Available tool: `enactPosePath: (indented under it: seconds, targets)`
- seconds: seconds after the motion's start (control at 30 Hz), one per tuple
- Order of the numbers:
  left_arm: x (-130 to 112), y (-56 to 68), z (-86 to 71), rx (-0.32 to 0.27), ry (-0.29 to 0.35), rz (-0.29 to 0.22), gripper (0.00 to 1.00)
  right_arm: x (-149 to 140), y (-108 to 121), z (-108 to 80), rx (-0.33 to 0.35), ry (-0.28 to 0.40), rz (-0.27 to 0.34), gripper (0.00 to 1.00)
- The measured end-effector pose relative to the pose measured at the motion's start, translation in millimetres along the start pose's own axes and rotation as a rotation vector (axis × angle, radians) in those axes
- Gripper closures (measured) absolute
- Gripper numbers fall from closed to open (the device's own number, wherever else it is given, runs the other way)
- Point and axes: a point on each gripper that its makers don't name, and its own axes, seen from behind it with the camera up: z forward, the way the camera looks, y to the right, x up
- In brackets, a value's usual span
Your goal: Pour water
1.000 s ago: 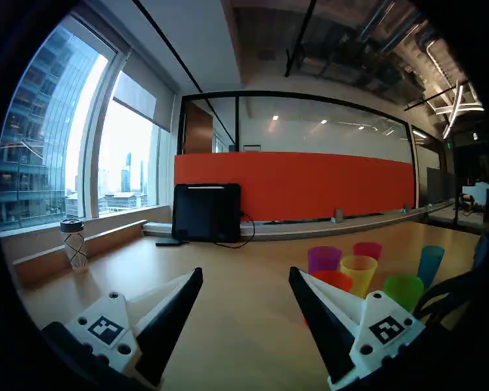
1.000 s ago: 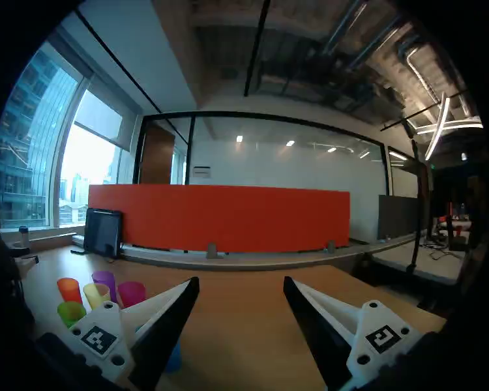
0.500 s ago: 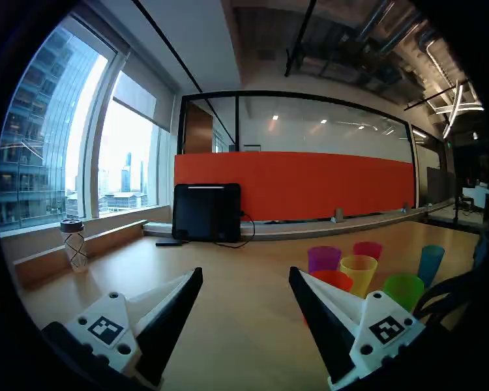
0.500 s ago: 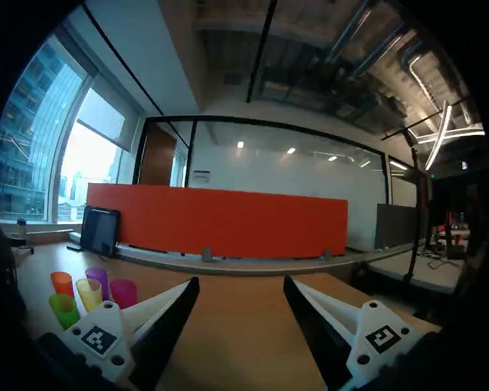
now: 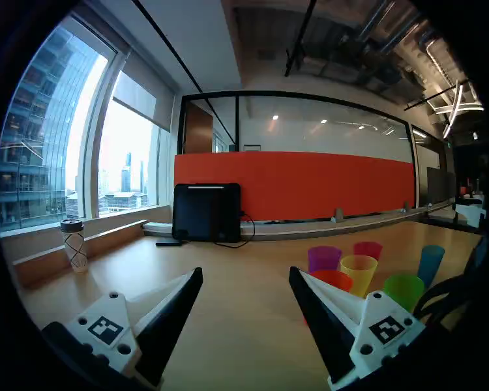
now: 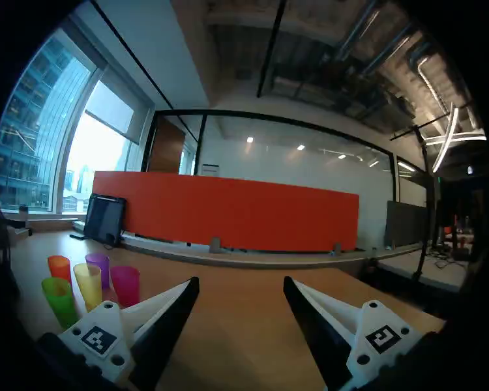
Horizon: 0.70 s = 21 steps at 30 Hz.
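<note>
Hovering over the pale wooden worktop (image 5: 244, 326), the left gripper (image 5: 244, 272) has its two fingers spread wide, with bare wood between them. A cluster of upright plastic cups stands to the right of its centre line. A purple cup (image 5: 324, 258) and a pink cup (image 5: 367, 249) are at the back, with a yellow cup (image 5: 358, 271) just in front of them. An orange cup (image 5: 336, 280) is partly covered by the gripper's right-hand finger, a green cup (image 5: 403, 289) stands nearest, and a teal cup (image 5: 431, 262) is farthest right. A dark curved loop (image 5: 450, 293), perhaps a cable, crosses the blurred edge just beside the green cup. Straight ahead, well beyond the fingers, a black tablet (image 5: 207, 212) is propped upright at the far edge of the worktop, against an orange partition (image 5: 310, 186). A thin cord (image 5: 248, 231) trails from the tablet's right side. A lidded tumbler (image 5: 74, 244) with a criss-cross pattern stands on the window ledge (image 5: 94, 234) to the left, well apart from the cups. In the right gripper view, the right gripper (image 6: 240, 281) is also spread and empty above open worktop. There the cups sit low on its left. The green one is nearest, just beside the marker plate of the left-hand finger, and the pink one stands just behind that finger. The path ahead between the fingers runs clear to the partition.
</note>
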Motion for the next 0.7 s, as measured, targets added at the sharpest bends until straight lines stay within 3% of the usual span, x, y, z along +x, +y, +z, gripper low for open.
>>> enactPosePath:
  seconds: [0.2, 0.7]
  targets:
    - [0, -0.1, 0.0, 0.0, 0.0, 0.0, 0.01, -20, -2, 1.4, 0.014, -0.032, 0.012, 0.0]
    - [0, -0.5, 0.2, 0.0, 0.0, 0.0, 0.02, -32, 11, 1.3, 0.008, -0.045, 0.073, 0.0]
